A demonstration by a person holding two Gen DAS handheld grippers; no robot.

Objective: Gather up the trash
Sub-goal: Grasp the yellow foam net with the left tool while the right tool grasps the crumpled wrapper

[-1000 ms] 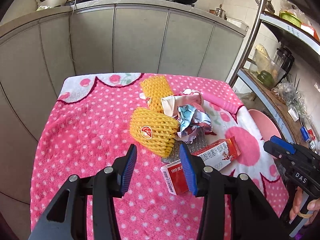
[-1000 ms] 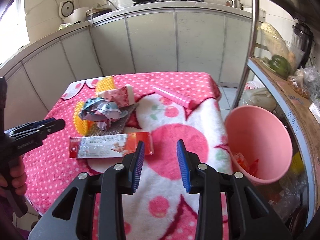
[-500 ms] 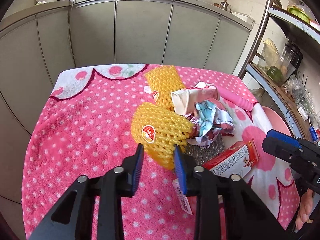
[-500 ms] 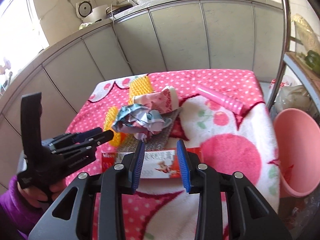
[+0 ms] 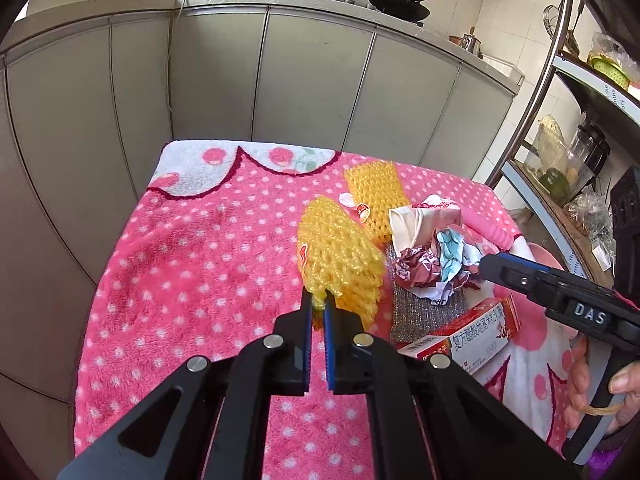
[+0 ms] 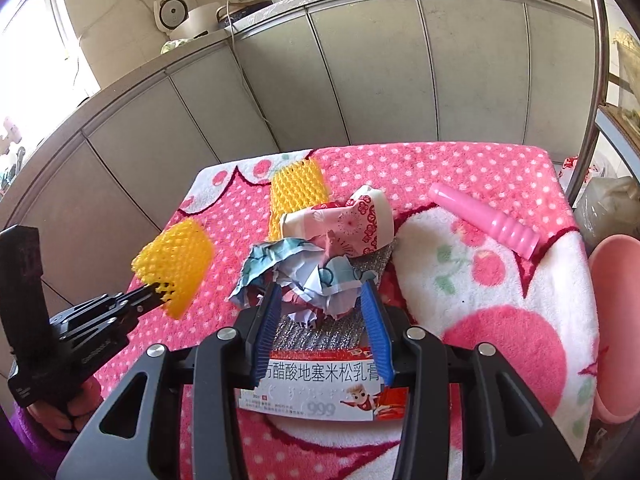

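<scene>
My left gripper (image 5: 318,300) is shut on the near edge of a yellow foam fruit net (image 5: 340,256) and holds it lifted off the pink blanket (image 5: 192,264); it also shows in the right wrist view (image 6: 176,264). My right gripper (image 6: 320,292) is open, its fingers straddling a crumpled paper wad (image 6: 304,268) that lies on a silver scouring pad (image 6: 320,336). A red and white medicine box (image 6: 320,388) lies just under it. A second yellow net (image 6: 296,188), a crumpled pink wrapper (image 6: 360,220) and a pink plastic tube (image 6: 488,220) lie farther back.
A pink bin (image 6: 616,320) stands off the table's right edge. Grey kitchen cabinets (image 5: 280,80) run behind the table. A metal shelf rack (image 5: 560,120) with jars stands at the right.
My left gripper closed on the yellow net and lifted it. My right gripper moved left and forward over the box to the paper wad and opened wider.
</scene>
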